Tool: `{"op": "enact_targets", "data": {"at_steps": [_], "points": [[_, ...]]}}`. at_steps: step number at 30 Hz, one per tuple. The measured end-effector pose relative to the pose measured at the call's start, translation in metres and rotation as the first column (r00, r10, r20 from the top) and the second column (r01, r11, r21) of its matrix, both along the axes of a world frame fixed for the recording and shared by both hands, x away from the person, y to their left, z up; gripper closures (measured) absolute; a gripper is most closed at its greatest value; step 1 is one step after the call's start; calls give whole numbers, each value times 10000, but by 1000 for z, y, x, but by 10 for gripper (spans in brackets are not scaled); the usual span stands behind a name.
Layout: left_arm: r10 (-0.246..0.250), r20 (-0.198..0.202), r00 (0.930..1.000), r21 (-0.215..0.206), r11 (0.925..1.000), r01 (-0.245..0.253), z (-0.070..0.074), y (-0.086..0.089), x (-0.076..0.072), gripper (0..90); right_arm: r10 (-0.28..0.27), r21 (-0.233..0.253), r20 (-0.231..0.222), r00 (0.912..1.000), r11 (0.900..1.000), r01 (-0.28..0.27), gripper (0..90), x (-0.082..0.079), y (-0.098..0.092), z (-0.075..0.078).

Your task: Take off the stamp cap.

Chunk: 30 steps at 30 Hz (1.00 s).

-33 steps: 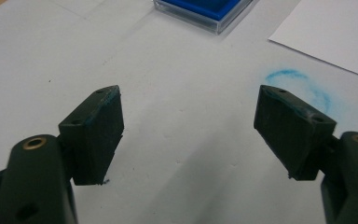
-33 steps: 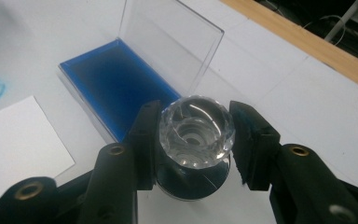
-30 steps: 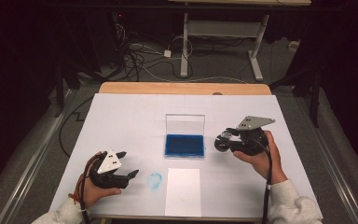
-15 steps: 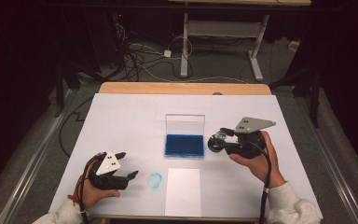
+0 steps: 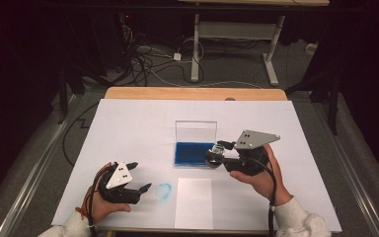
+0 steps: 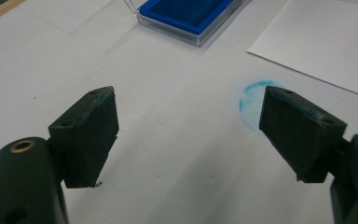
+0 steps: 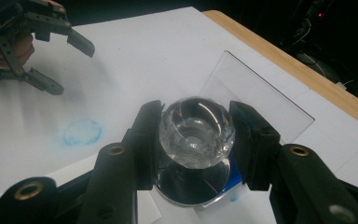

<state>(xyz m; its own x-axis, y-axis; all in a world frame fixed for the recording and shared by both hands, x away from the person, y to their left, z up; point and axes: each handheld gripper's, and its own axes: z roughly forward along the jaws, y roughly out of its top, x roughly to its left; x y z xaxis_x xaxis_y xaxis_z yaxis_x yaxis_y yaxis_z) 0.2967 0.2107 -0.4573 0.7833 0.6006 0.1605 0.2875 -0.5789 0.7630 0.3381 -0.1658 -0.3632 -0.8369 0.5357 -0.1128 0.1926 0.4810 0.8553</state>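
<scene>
The clear stamp [image 7: 196,133] is a rounded, glassy knob that catches bright highlights, with a hollow at its centre and a flat, dark, mirror-like disc at its base; a trace of blue shows at the edge of that disc. It sits squeezed between the two black jaws of the right claw [image 7: 196,140], one jaw pressed on each side of the knob, so that claw is closed on it and carries it in the air. In the high view the stamp [image 5: 216,155] hangs at the right edge of the blue ink pad [image 5: 193,153], just above it; whether it touches the pad cannot be told. The ink pad is a shallow clear case with a deep blue bed, and its transparent lid [image 5: 196,131] stands upright along the far side. The right claw [image 5: 218,157] is held by the person's right hand [image 5: 260,174], with the grey three-cornered plate on top. Nearer the person, a white sheet of paper [image 5: 193,202] lies flat on the white-covered bench [image 5: 143,128], and just to its left is a faint blue ring-shaped ink mark [image 5: 164,190] printed on the bench cover. The left claw [image 5: 139,178] rests low by that mark, held in the left hand [image 5: 98,205], its jaws spread wide and holding nothing; in the left gripper view the ink mark [image 6: 254,100] lies just beyond the right-hand jaw.
</scene>
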Motion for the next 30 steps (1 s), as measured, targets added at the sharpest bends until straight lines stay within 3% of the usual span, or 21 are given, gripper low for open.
{"op": "enact_targets", "data": {"at_steps": [7,10,11,13,14,18,24,30], "points": [[-647,-170,9978,-224,9977,644,5,-22,1,193,356,195,-263,9990,9992,-351,569,-8,14,-8],[-983,-30,9952,-430,9942,981,10,-36,0,193,587,402,-378,9976,9976,-572,569,-11,23,-12],[-1201,8,9928,-665,9906,1199,12,-46,-1,193,684,465,-414,9968,9967,-664,569,-12,26,-12],[-1321,38,9912,-694,9888,1321,12,-51,-1,193,802,644,-435,9958,9949,-773,569,-15,31,-13],[-1671,-109,9859,-907,9820,1655,13,-61,-1,193,862,737,-465,9952,9939,-826,568,-16,33,-13],[-2031,-83,9791,-997,9744,2013,13,-73,-3,194,966,995,-489,9941,9908,-914,569,-21,41,-14],[-2405,-108,9706,-1130,9647,2378,14,-92,-4,194,1271,1094,-588,9901,9867,-1202,568,-27,50,-17],[-2504,-9,9681,-1195,9612,2485,15,-99,-3,231,1417,1174,-624,9879,9840,-1337,568,-29,52,-17]]}}
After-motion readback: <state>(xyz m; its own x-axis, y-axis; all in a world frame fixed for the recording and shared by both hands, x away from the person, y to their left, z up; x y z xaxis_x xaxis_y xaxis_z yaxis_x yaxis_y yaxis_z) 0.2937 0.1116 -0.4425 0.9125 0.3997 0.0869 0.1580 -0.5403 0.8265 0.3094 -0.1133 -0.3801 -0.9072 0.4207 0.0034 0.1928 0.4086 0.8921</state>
